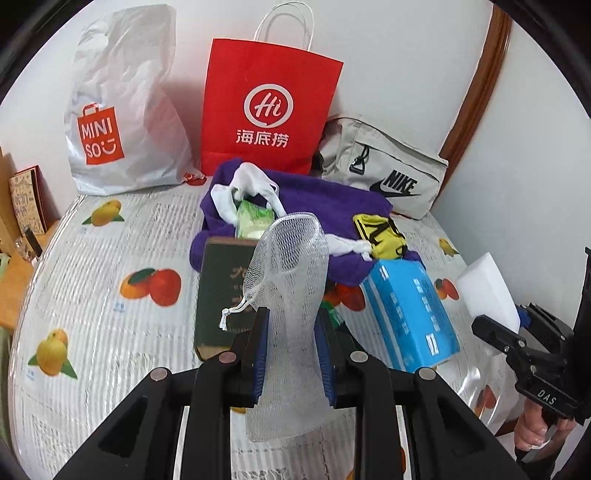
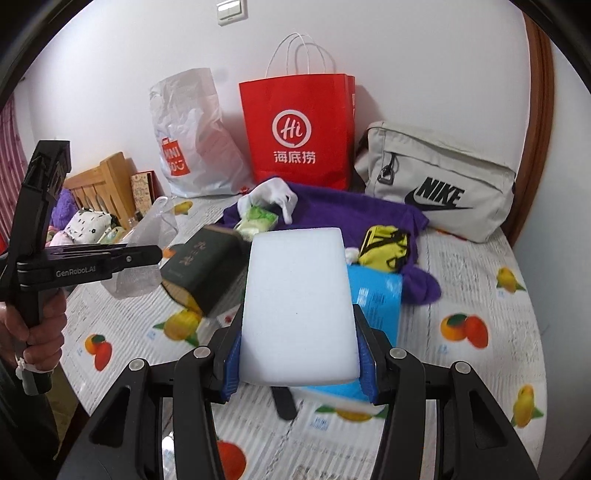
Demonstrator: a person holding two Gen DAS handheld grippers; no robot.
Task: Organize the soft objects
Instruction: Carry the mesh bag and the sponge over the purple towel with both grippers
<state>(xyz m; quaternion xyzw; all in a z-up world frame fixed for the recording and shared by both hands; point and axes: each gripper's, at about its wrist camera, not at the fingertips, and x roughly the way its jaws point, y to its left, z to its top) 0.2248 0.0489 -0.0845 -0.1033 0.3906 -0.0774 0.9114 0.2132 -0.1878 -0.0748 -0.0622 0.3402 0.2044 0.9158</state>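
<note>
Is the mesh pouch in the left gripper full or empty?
Empty, it seems: the mesh pouch hangs limp and see-through between the left gripper's pads, nothing visible inside.

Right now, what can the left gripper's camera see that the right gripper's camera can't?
Only the left wrist view shows the left gripper shut on the white mesh pouch up close. Only the right wrist view shows the light switch, the wooden headboard and the right gripper squeezing the white sponge from behind. Both show the red paper bag and the purple towel.
</note>
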